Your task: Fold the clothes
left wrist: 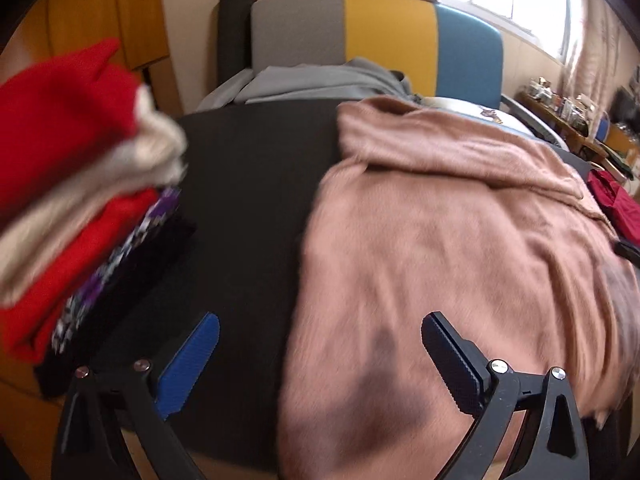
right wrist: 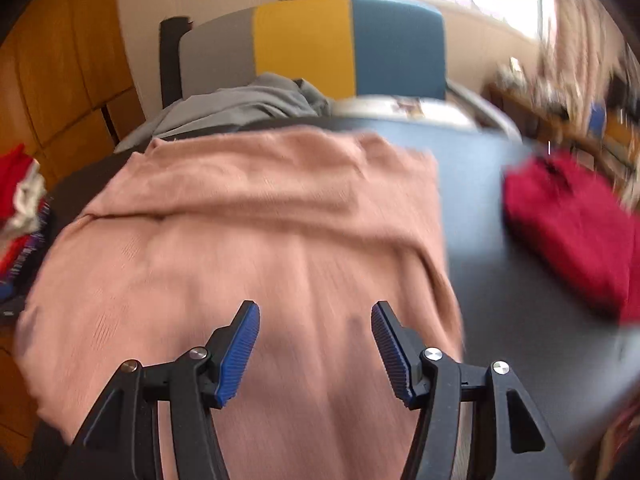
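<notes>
L gripper (left wrist: 320, 344): fingers spread wide, nothing between the pads. L pad hangs over bare black table (left wrist: 248, 200), R pad over the pink sweater (left wrist: 440, 240); the sweater's L edge runs up between them. R gripper (right wrist: 316, 344): fingers also apart, empty, both over the sweater's near half, not touching the knit as far as the blur lets me tell.

Sweater lies flat mid-table, a fold across its far part, near edge hanging off the front. Its R edge stops w/ open black top beyond, up to a dark red garment (right wrist: 568, 232) near the table's R edge. On the L, a bare strip separates it from a stack of folded clothes (left wrist: 72, 200) at the L edge. Behind the sweater: grey cloth (left wrist: 320, 80), then a grey/yellow/blue headboard (left wrist: 388, 36).
</notes>
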### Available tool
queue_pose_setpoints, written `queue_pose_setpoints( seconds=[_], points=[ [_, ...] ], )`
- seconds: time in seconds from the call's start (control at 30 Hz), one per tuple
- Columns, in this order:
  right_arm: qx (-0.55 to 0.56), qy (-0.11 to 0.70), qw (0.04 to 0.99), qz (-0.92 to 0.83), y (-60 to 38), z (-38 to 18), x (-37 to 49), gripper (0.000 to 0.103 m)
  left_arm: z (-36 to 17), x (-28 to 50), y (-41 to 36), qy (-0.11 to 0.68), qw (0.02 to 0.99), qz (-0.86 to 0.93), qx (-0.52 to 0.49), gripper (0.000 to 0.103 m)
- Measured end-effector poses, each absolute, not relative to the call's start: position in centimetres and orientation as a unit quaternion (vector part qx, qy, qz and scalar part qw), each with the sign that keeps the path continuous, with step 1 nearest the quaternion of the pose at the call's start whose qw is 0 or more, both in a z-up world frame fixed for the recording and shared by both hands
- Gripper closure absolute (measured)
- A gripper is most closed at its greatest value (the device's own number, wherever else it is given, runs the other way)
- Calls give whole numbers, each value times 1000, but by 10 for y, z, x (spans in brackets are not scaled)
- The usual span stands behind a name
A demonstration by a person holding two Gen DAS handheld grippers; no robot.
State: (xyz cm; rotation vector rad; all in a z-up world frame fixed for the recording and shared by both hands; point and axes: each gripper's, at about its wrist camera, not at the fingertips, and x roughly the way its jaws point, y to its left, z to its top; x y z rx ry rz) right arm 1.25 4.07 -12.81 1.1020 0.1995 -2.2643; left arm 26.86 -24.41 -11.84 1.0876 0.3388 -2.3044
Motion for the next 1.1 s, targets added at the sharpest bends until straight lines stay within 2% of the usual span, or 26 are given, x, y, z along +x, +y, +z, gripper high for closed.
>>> queue_pose_setpoints(
  seconds=[0.13, 0.23, 0.37, 0.53, 0.67, 0.77, 0.83, 1.0, 1.07, 1.1],
  points=[
    [474, 4, 310, -824, 108, -142, 34, 43, -130, 299, -243, 159, 270, -856, 412, 1],
    [480, -53, 313, -818, 142, -145, 41, 38, -137, 316, -241, 199, 247, -858, 404, 1],
    [481, -119, 310, -811, 164, -146, 39, 38, -143, 321, -238, 231, 241, -855, 398, 1],
    [491, -146, 310, -801, 172, -155, 35, 38, -141, 322, -241, 208, 276, -854, 389, 1],
    [503, -176, 364, -764, 168, -161, 40, 36, -143, 316, -243, 245, 234, -859, 384, 1],
    [511, -170, 402, -740, 153, -164, 48, 36, -142, 302, -228, 226, 198, -867, 398, 1],
    [525, -177, 434, -710, 137, -169, 52, 36, -140, 294, -214, 199, 174, -872, 412, 11],
    [529, -186, 473, -679, 120, -181, 62, 37, -139, 286, -200, 146, 151, -873, 439, 19],
    [535, -201, 476, -668, 126, -186, 62, 40, -137, 289, -206, 160, 145, -873, 437, 30],
    [541, -200, 476, -664, 133, -185, 70, 40, -136, 291, -210, 173, 141, -873, 434, 45]
  ],
)
